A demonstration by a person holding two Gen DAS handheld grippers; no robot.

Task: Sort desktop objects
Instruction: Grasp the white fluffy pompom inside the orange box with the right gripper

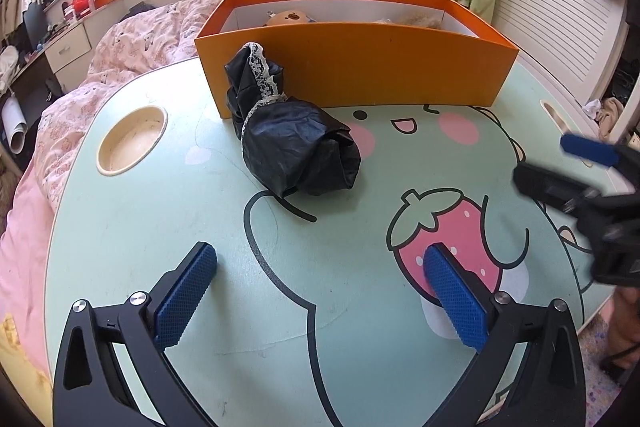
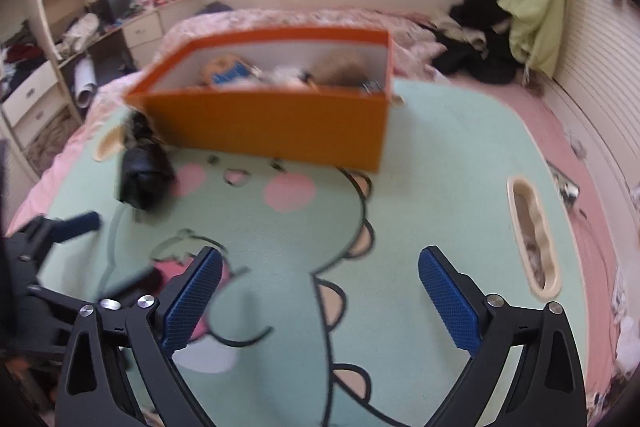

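Both grippers hang spread wide and empty over the mint cartoon table: the left gripper and the right gripper. Ahead of the left one, well apart, lies a crumpled black bundle with lace trim, touching the orange box. Inside the box sit plush toys, blurred.

Cloth bundle before box
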